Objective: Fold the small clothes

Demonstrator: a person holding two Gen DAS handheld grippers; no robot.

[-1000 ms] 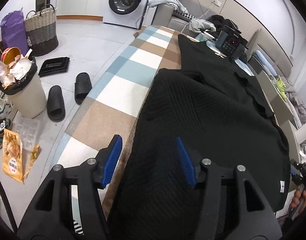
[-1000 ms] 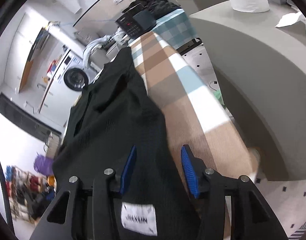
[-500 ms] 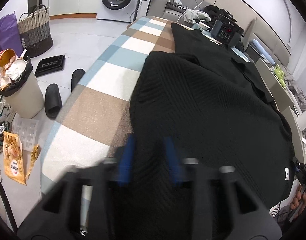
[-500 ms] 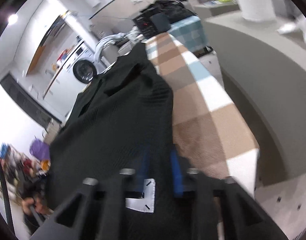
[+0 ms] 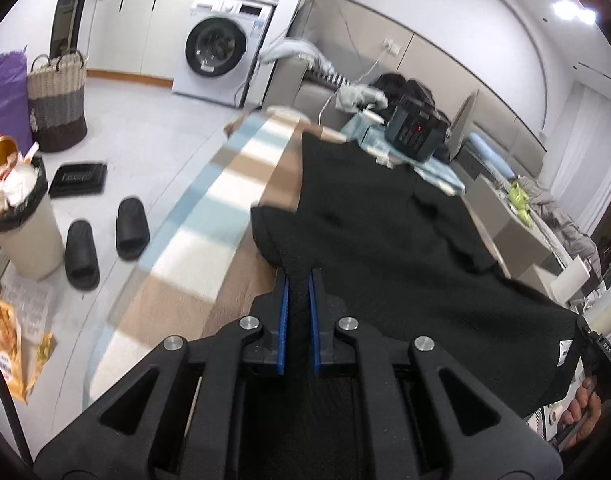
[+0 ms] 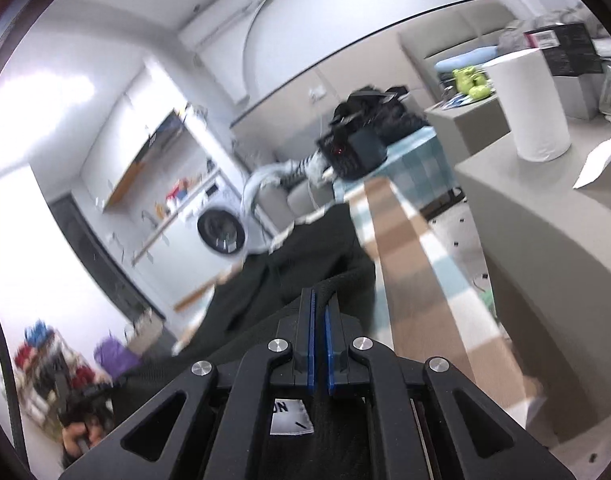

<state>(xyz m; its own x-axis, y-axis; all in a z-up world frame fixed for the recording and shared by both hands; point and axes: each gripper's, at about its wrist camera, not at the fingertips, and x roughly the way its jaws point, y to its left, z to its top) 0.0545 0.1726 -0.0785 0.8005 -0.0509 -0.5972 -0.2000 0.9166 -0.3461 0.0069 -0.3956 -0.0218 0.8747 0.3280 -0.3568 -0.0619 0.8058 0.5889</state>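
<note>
Gripping now, left gripper (image 5: 296, 280): blue pads pinched tight on a bunched ridge of the black garment (image 5: 385, 232), cloth squeezed up between the two fingers.
Right gripper (image 6: 320, 312): pads nearly together, a thin fold of the same dark knit clamped between them at the hem.
Label: white tag (image 6: 291, 416) just under the right gripper's fingers, sewn to the cloth; the same tag (image 5: 564, 351) shows at the near right corner in the left wrist view.
Garment: lifted off the surface at both gripped corners, the near edge hanging between the two tools, the far part lying along the checked cloth (image 5: 209, 208).
Surface: long table covered in brown, white and pale blue checks, bare on the garment's left side and, in the right wrist view, as a strip (image 6: 417, 272) to its right.
Far end of table: black appliance (image 5: 415, 134) with a red light, near the garment's far edge.
Floor, left side: pair of black slippers (image 5: 105, 240), an overfull bin (image 5: 19, 216), a woven basket (image 5: 57, 108).
Back wall: washing machine (image 5: 217, 64).
Right counter: white paper roll (image 6: 533, 108) standing upright.
</note>
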